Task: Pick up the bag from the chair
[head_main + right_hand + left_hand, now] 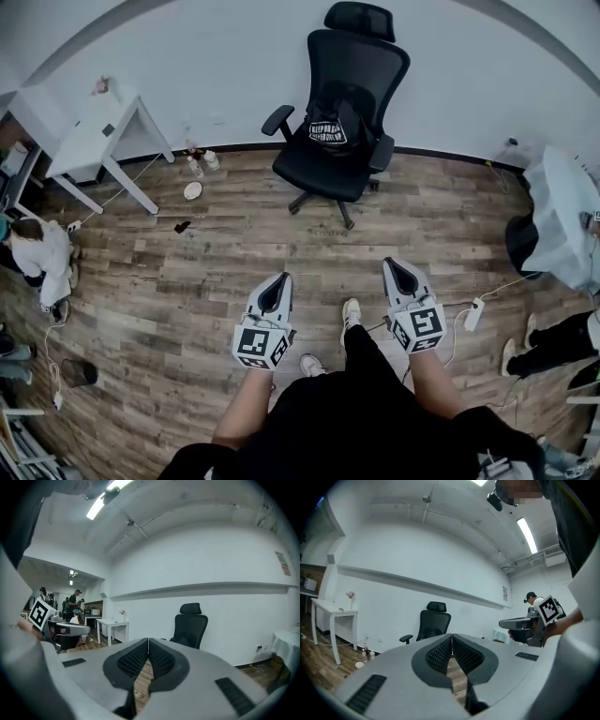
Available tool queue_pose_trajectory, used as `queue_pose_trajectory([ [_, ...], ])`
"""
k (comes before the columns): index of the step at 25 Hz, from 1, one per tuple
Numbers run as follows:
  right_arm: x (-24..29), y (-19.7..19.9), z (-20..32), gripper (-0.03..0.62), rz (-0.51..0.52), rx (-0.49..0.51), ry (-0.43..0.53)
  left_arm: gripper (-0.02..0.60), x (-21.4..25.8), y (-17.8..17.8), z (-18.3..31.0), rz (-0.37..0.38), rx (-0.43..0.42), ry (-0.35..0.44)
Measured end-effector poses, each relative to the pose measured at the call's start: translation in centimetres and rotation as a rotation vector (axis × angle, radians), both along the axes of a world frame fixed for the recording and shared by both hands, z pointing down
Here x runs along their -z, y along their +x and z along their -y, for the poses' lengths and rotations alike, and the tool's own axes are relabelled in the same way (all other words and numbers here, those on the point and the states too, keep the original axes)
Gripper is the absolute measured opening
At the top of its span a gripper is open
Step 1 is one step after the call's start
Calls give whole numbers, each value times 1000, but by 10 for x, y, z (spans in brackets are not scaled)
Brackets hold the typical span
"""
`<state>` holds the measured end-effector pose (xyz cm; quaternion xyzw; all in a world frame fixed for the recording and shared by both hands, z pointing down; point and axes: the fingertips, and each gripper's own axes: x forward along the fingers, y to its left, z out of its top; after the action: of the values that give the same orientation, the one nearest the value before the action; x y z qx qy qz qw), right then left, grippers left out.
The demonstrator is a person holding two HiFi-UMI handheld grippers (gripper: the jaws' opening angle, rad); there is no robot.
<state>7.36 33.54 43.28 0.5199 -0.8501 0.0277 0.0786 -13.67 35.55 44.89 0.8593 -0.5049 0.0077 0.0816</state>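
A black bag with white print (330,127) sits on the seat of a black office chair (361,66) against the far wall. The chair also shows in the left gripper view (432,624) and the right gripper view (190,625), some way off. My left gripper (276,281) and right gripper (397,266) are held side by side over the wooden floor, well short of the chair. Both are shut with nothing between their jaws, whose tips meet in the left gripper view (451,636) and the right gripper view (148,641).
A white table (94,141) stands at the left wall, with bottles (202,164) and a small dish on the floor beside it. A person (37,253) crouches at far left. A white-covered table (567,220) and cables with a power strip (472,314) lie right.
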Motion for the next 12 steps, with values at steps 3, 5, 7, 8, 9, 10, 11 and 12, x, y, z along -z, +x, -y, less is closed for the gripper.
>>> queue_pose_trajectory([
  [3,-3,-14,15,21,-2,33,-1,21,-3,0,11,1,-11,-6],
  [5,-8,-21,27,21,-2,55,-4,21,-5,1,20,10,-17,-5],
  [7,-11,-24,42,21,3,66,-10,21,-5,1,32,18,-22,-7],
  [8,-11,-26,51,21,7,68,-11,21,-3,2,39,22,-26,-8],
  [9,-10,-26,60,21,11,69,-10,21,-2,3,47,27,-32,-8],
  [10,-9,-27,70,21,16,68,-9,21,0,4,55,34,-38,-8],
  [11,-9,-26,79,21,20,68,-10,21,1,5,62,41,-43,-9],
  [12,-10,-26,88,21,24,69,-12,21,1,6,70,48,-47,-11],
])
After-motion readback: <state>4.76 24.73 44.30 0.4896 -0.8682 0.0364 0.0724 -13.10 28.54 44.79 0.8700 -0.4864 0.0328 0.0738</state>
